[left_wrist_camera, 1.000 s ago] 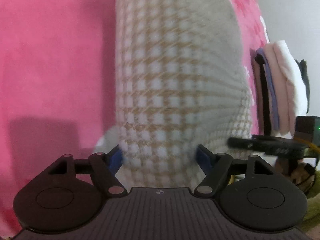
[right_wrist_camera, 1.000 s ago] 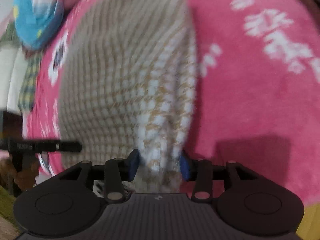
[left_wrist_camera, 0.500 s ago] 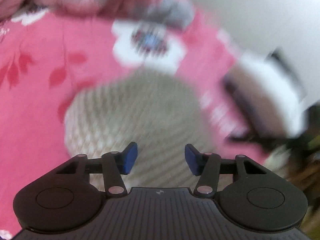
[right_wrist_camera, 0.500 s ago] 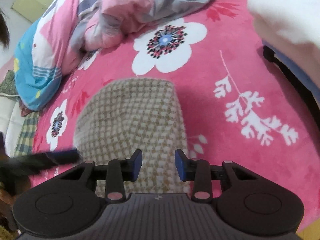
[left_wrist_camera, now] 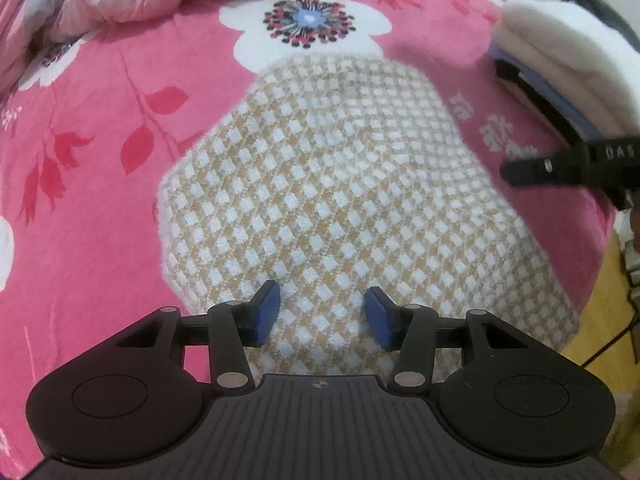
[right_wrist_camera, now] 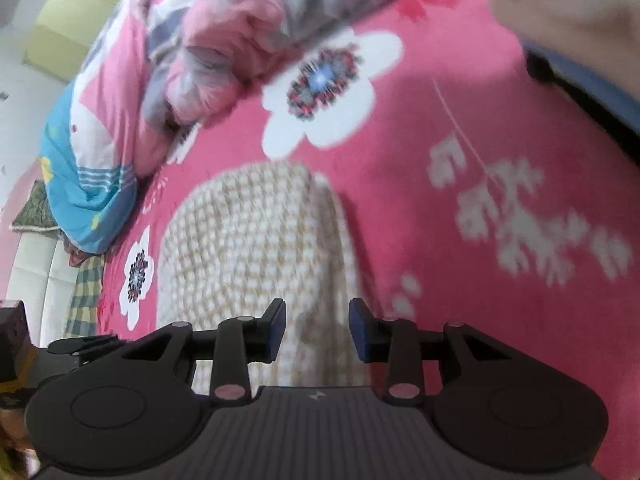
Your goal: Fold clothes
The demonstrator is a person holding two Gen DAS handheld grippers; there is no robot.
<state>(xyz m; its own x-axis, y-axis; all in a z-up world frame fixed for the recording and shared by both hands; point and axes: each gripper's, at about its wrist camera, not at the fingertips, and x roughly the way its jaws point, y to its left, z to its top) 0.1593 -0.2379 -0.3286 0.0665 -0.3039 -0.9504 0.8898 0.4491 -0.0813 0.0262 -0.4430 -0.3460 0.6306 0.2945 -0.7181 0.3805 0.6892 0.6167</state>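
Observation:
A folded beige-and-white houndstooth garment [left_wrist_camera: 332, 184] lies flat on the pink flowered blanket [left_wrist_camera: 80, 208]. My left gripper [left_wrist_camera: 322, 314] hovers over its near edge; the blue pads stand apart with nothing between them, and the jaws are opening. In the right wrist view the same garment [right_wrist_camera: 256, 248] appears blurred, and my right gripper [right_wrist_camera: 317, 330] hangs open above its near right part, pads clear of the cloth. A black finger of the right gripper [left_wrist_camera: 568, 164] reaches in from the right edge of the left wrist view.
A stack of folded clothes [left_wrist_camera: 560, 64] sits on the blanket to the right of the garment. A crumpled pink, grey and blue quilt [right_wrist_camera: 208, 52] lies beyond it. The bed's edge and a yellow floor [left_wrist_camera: 600, 312] show at right.
Both grippers had the garment's edge between their pads a second ago; they have let go and drawn back, and the garment now lies folded on the blanket.

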